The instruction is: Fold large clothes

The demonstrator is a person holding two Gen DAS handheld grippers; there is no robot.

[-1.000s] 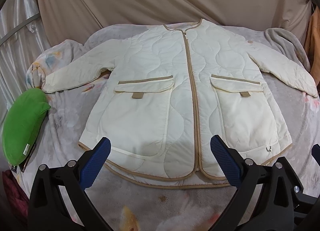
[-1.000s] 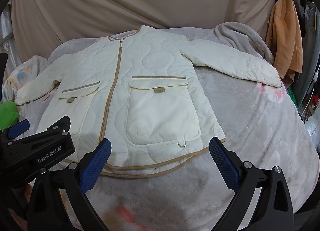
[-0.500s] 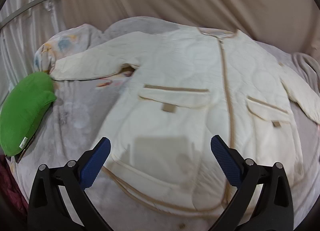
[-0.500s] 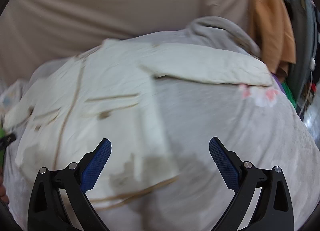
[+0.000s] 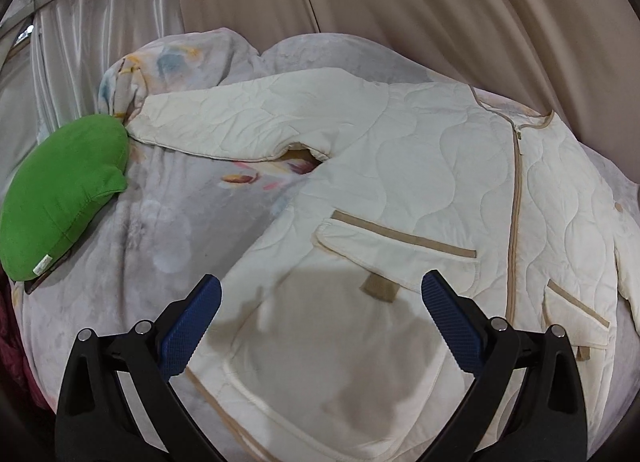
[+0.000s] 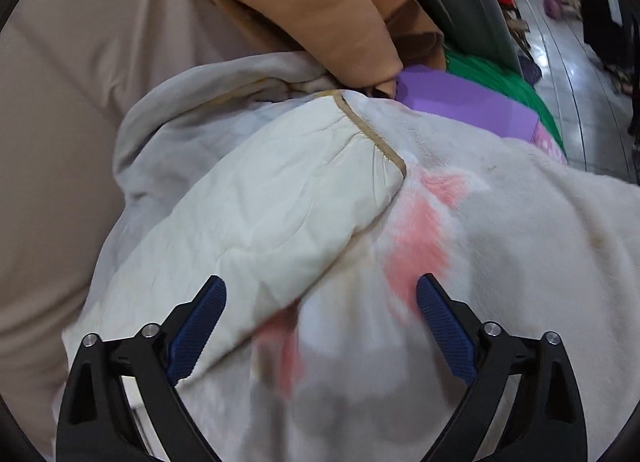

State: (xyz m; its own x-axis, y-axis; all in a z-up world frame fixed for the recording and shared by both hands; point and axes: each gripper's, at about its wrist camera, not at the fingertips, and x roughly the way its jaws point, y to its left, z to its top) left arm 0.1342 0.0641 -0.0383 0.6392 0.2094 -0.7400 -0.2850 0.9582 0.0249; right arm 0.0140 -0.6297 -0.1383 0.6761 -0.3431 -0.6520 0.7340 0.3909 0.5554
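Lying flat on a grey floral blanket (image 5: 168,217), a cream quilted jacket with tan trim (image 5: 420,181) spreads front-up, one sleeve reaching a green cushion (image 5: 60,197). The left gripper (image 5: 320,306) hovers released over its pocket. The right gripper (image 6: 320,306), jaws wide but closing on nothing, hangs above the other sleeve's cuff (image 6: 360,157).

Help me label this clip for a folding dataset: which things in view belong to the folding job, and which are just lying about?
Part of the job:
- cream quilted jacket, spread flat
- its sleeve
- left gripper, open
- right gripper, jaws closing, nothing between the pads
- blanket it lies on

Just lying about:
- green cushion
- orange garment
- purple item
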